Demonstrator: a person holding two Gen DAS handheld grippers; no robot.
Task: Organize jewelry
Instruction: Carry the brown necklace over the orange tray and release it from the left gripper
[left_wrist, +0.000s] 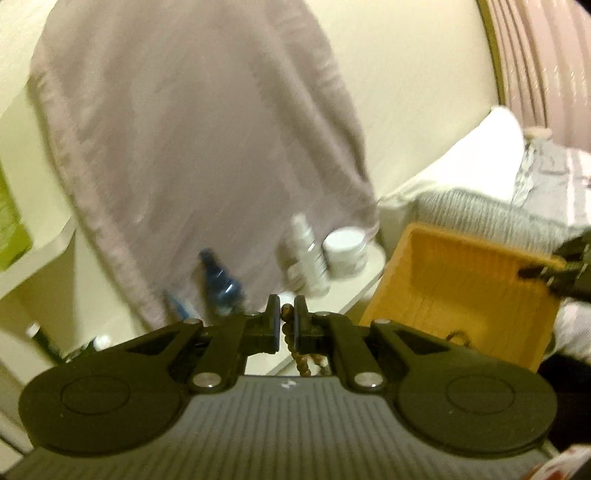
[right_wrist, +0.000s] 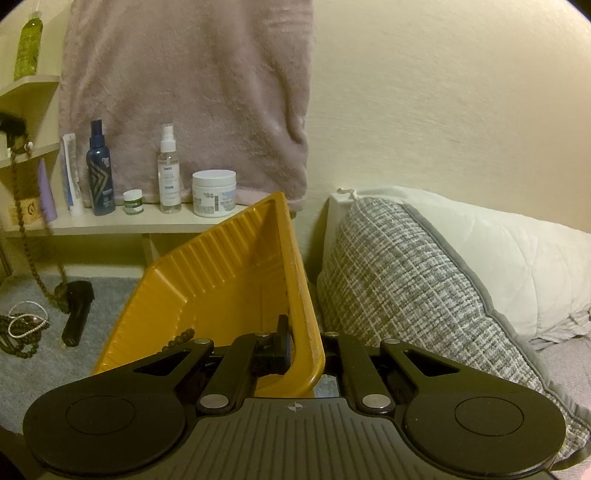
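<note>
Left gripper (left_wrist: 286, 325): jaws closed on a brown bead strand (left_wrist: 291, 343), which hangs between them toward 6 o'clock. Loose bead necklaces (right_wrist: 22, 328): laid on the grey floor at 9 o'clock in the right wrist view. Yellow tray (right_wrist: 229, 280): held tilted, centre. Right gripper (right_wrist: 301, 347): jaws clamped on the tray's rim. Plaid cushion (right_wrist: 406, 280): seen at 3 o'clock.

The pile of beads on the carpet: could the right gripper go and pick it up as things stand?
Probably not yet: the right gripper is shut on the yellow tray's rim, holding it tilted. The bead pile lies uncovered on the carpet.
</note>
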